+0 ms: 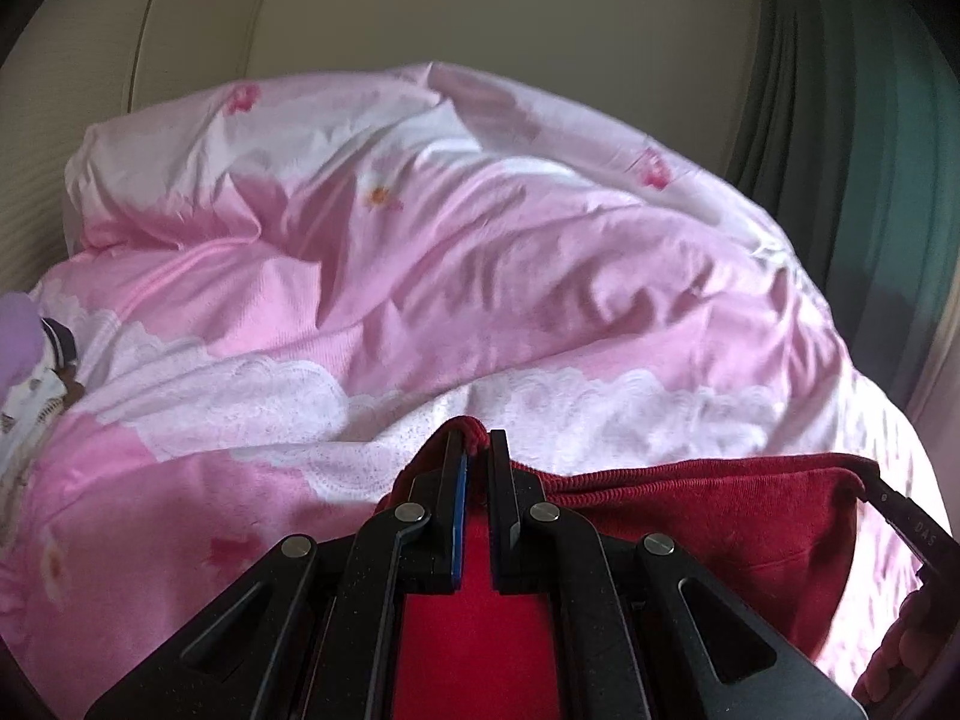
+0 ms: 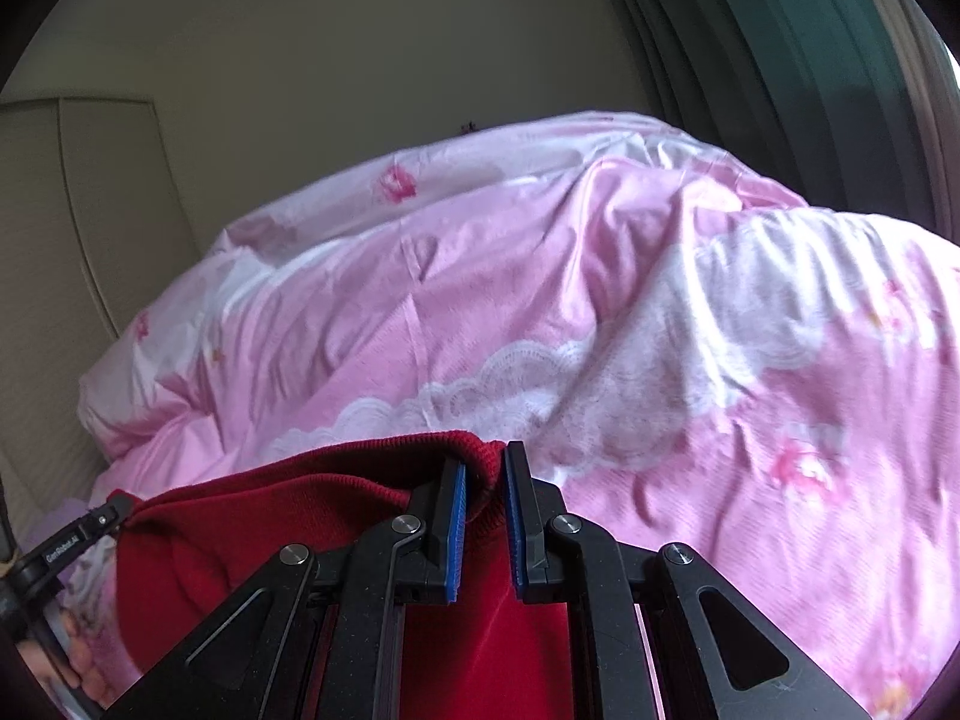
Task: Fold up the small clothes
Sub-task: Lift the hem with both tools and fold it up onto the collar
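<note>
1. Looking along the left gripper (image 1: 478, 450) in the left wrist view: its black tongs sit at the lower centre of the frame, drawn narrow and pinching the ribbed edge of a dark red knitted garment (image 1: 720, 516). The red cloth stretches from these tongs toward the lower right, where the tip of the right gripper (image 1: 888, 504) holds its other corner. Behind it, a rumpled pink quilt (image 1: 480, 276) with white lace print fills the middle of the frame. A green curtain (image 1: 852, 150) hangs at the upper right. At the left edge lies a small heap of other clothes (image 1: 36, 372), patterned and lilac, which look unfolded.

2. Looking along the right gripper (image 2: 483, 480) in the right wrist view: its tongs, at the lower centre, are also narrow and clamp a bunched red hem between blue pads (image 2: 457, 516). The garment (image 2: 270, 510) runs toward the lower left, where the left gripper (image 2: 114, 510) grips it. The quilt (image 2: 540, 300) fills the centre and right.

3. Judging progress: the garment appears held up by two corners, spread between both grippers. No fold is visible in it, so folding seems barely begun, and the heap remains.
</note>
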A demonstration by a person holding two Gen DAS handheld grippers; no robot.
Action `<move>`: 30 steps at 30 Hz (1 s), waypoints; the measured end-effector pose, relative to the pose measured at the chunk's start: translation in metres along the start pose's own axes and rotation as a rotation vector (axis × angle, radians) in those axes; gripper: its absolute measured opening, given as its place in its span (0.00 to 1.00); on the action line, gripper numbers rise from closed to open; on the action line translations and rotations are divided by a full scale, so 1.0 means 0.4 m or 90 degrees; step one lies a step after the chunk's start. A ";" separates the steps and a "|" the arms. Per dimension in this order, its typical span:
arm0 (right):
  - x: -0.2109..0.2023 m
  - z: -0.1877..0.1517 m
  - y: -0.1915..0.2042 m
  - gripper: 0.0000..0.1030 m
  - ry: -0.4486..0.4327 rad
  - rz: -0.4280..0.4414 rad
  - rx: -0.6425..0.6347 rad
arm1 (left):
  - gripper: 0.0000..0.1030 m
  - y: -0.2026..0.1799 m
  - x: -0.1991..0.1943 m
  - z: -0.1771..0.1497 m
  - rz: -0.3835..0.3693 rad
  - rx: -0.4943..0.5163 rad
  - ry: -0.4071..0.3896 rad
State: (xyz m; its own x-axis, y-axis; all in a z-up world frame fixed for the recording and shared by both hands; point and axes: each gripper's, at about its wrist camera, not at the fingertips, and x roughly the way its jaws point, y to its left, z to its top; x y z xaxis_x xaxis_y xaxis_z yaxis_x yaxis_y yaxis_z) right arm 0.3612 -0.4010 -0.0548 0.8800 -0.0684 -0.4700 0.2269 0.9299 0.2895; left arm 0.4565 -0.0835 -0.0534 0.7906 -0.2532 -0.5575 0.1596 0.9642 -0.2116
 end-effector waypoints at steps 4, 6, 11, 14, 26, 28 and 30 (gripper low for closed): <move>0.096 -0.017 -0.001 0.12 0.031 -0.016 -0.002 | 0.07 0.013 0.099 -0.023 0.020 0.005 0.036; 0.140 -0.030 -0.004 0.12 0.048 -0.025 -0.001 | 0.07 0.018 0.130 -0.036 0.027 0.009 0.045; 0.219 -0.071 -0.008 0.12 0.075 -0.058 -0.025 | 0.08 0.030 0.182 -0.055 0.035 0.007 0.065; 0.246 -0.089 0.001 0.12 0.086 -0.076 -0.050 | 0.08 0.036 0.206 -0.070 0.036 0.007 0.076; 0.148 -0.053 0.014 0.64 0.074 -0.073 -0.042 | 0.37 0.012 0.056 -0.032 0.013 0.053 0.046; 0.113 -0.042 0.015 0.64 0.063 -0.073 -0.052 | 0.38 0.018 0.042 -0.033 0.005 0.074 0.059; 0.094 -0.035 0.016 0.64 0.057 -0.070 -0.066 | 0.38 0.026 0.048 -0.035 -0.005 0.085 0.084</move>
State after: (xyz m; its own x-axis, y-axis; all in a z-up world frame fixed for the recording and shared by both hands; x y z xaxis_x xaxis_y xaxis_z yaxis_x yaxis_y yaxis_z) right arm 0.3898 -0.3927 -0.0824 0.8104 -0.1432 -0.5681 0.2713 0.9511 0.1473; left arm 0.4651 -0.0793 -0.0777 0.7064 -0.2601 -0.6583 0.2488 0.9619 -0.1131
